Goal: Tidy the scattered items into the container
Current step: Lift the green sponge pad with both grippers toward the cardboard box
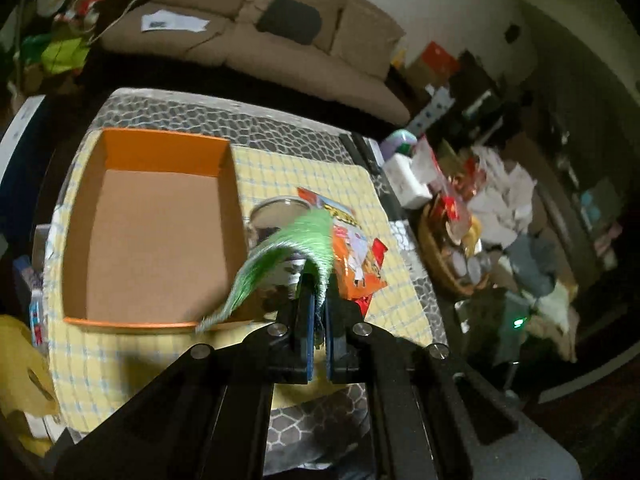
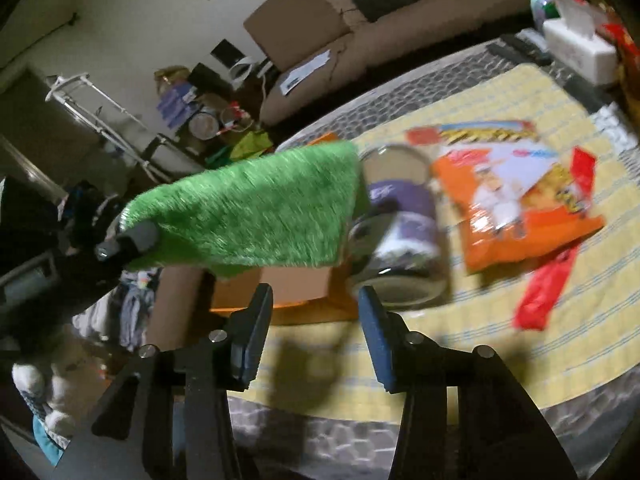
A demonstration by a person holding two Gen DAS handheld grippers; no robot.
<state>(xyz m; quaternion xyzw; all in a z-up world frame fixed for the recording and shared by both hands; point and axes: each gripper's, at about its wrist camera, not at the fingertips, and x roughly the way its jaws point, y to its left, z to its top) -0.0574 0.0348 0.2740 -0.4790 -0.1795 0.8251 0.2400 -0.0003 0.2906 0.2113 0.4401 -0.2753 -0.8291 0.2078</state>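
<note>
My left gripper (image 1: 319, 294) is shut on a fuzzy green cloth (image 1: 296, 240), which hangs off its tips above the near right corner of the orange cardboard box (image 1: 160, 152). The box holds nothing. In the right wrist view the same green cloth (image 2: 248, 208) hangs in the air at the left, over the box edge. My right gripper (image 2: 316, 300) is open with nothing between its fingers, just in front of a jar with a purple label (image 2: 404, 232) lying on its side. An orange snack packet (image 2: 520, 208) and a red wrapper (image 2: 544, 292) lie to the right.
Everything sits on a yellow checked mat (image 1: 120, 360) over a stone-patterned table. A white tissue box (image 2: 580, 48) and remotes (image 2: 520, 50) are at the far right edge. A wicker basket of clutter (image 1: 440, 256) stands beside the table, and a brown sofa (image 1: 280, 40) behind it.
</note>
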